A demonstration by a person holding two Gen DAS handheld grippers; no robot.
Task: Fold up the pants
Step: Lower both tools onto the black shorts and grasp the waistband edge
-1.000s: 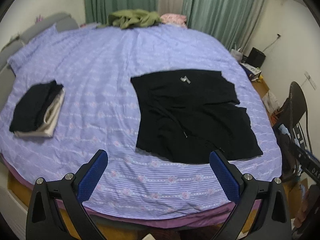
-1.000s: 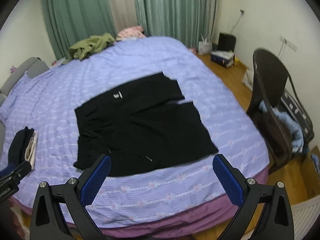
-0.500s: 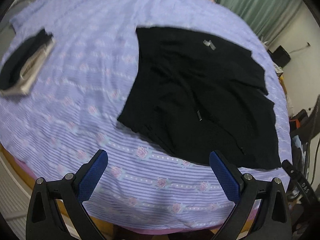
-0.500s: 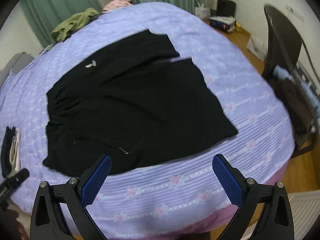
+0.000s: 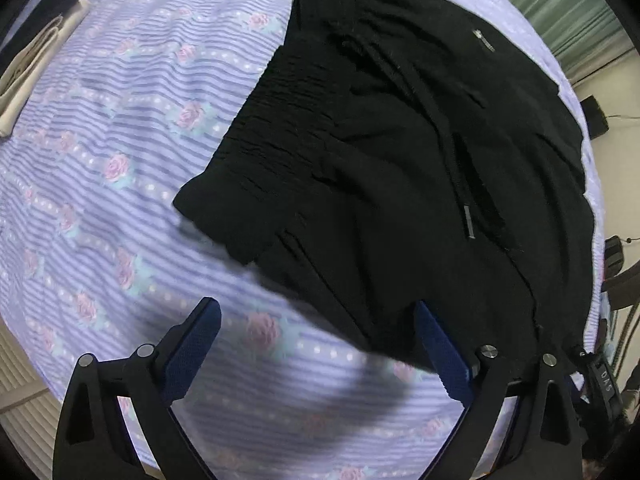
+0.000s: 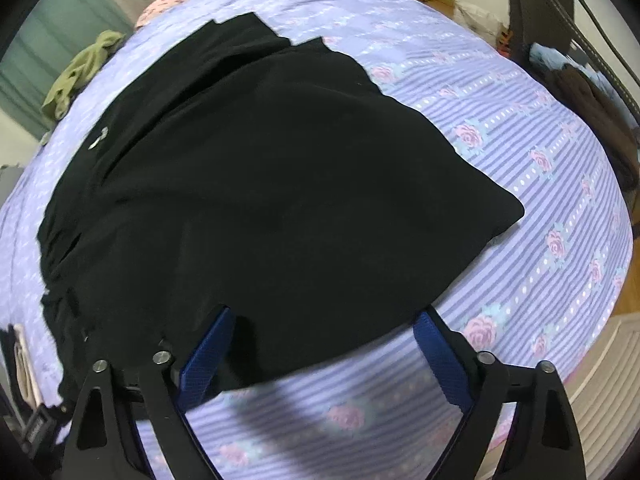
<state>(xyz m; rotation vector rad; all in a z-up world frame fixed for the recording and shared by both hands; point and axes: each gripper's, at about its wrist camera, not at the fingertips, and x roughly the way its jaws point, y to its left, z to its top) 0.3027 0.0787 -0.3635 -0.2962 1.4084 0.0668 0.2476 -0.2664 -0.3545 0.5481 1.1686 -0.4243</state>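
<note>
Pants (image 5: 400, 152): solid black, with a small silver-grey mark (image 5: 483, 41) on the cloth and a dark cord ending in a grey metal tip (image 5: 469, 222). Bedsheet (image 5: 120, 128): lavender with darker purple stripes, rows of white dots, and pink roses on pale teal leaves. Left gripper (image 5: 316, 354) and right gripper (image 6: 322, 358): black frames, blue textured pads (image 5: 192, 354). Folded pile (image 5: 38, 50): black over cream. Crumpled garment (image 6: 78, 76): olive green (a pink one lies beside it). Curtains (image 6: 52, 24): muted green.
</note>
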